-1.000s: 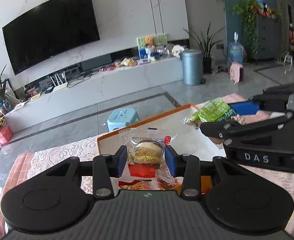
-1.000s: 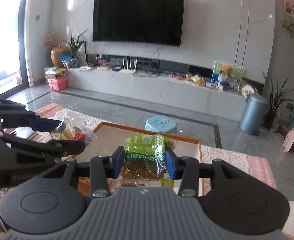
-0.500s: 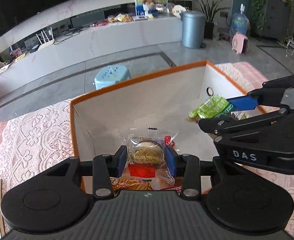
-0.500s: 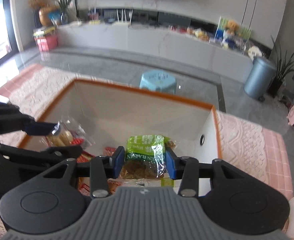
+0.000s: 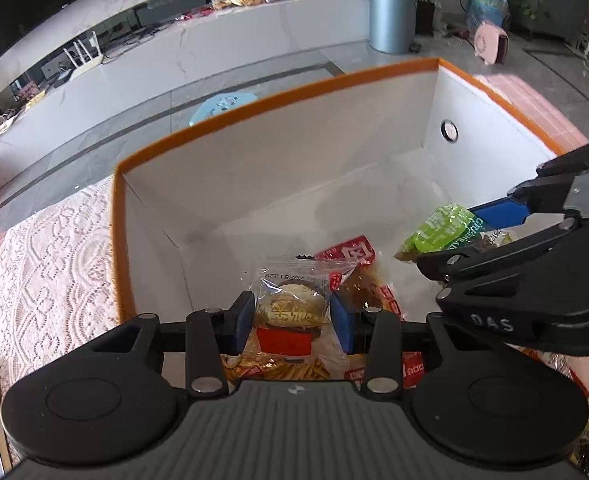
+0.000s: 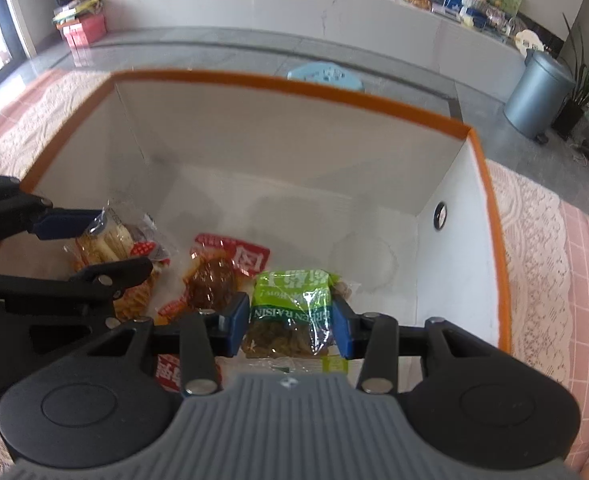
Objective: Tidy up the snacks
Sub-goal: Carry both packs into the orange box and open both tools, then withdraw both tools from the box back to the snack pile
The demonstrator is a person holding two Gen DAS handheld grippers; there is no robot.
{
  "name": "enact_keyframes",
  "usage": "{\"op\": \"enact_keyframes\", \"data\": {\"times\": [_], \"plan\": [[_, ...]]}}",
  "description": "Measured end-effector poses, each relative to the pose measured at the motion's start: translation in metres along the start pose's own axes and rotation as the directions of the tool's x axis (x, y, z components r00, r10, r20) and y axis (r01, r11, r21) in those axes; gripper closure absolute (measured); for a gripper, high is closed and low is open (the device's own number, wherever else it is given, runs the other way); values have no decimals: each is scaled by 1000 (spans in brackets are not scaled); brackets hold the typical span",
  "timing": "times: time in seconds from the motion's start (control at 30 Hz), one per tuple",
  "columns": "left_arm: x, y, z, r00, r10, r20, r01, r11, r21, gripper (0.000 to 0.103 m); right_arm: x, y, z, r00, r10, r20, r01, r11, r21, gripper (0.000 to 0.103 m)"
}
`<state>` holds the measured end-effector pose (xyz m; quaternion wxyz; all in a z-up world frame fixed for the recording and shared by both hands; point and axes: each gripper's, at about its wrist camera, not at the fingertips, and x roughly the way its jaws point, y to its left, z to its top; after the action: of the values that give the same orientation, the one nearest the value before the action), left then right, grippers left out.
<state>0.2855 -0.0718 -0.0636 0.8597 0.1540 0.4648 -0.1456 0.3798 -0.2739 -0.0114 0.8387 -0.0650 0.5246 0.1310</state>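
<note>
A: What does the left gripper (image 5: 290, 316) have?

B: Its blue pads are clamped on a clear-wrapped pastry (image 5: 290, 308), a round golden cake with a red label beneath it. The packet hangs over the near left part of the box (image 5: 254, 96), a white-walled carton with an orange rim.

A: And the right gripper (image 6: 290, 322)?

B: Closed tight on a green raisin packet (image 6: 290, 300), pinched across its middle. In the right wrist view it sits inside the box opening, toward the near side and right of centre. From the left wrist view the same packet (image 5: 442, 232) shows at the right, gripped by the other tool's blue finger.

A: Anything already in the box?

B: Yes. On the white floor lies a red-topped packet (image 6: 222, 268) with dark brown contents, just left of the raisin packet. Further left, under the left gripper (image 6: 94, 248), there is a packet of pale crinkled sticks (image 6: 134, 298). More red wrappers show at the near edge, partly hidden behind the gripper body.

A: Where does the box stand?

B: On a worktop covered with a lace cloth (image 6: 534, 240) over pink check. The right wall of the box has a small round hole (image 6: 439, 214). Beyond the far rim a light blue stool (image 6: 326, 76) stands on the grey floor, and a grey bin (image 6: 538, 92) stands far right.
</note>
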Motion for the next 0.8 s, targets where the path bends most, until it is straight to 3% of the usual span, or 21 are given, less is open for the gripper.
{"op": "enact_keyframes", "data": {"times": [0.27,0.5,0.67,0.8], "plan": [[6,-6,-1,999,16,-51,-14,999,33,53,19,0,-1,996,-8,-91,9,1000,10,61],[4,-5,1,998,24,-60,-22,1000,21,50,22,3,-5,993,-21,-119,21,1000,-3,60],[-4,-4,2,997,53,-50,-52,998,22,33,18,4,-3,992,-36,-117,35,999,-16,57],[-16,-5,3,997,78,-27,-77,996,35,27,10,4,0,995,-38,-97,38,999,-10,50]]}}
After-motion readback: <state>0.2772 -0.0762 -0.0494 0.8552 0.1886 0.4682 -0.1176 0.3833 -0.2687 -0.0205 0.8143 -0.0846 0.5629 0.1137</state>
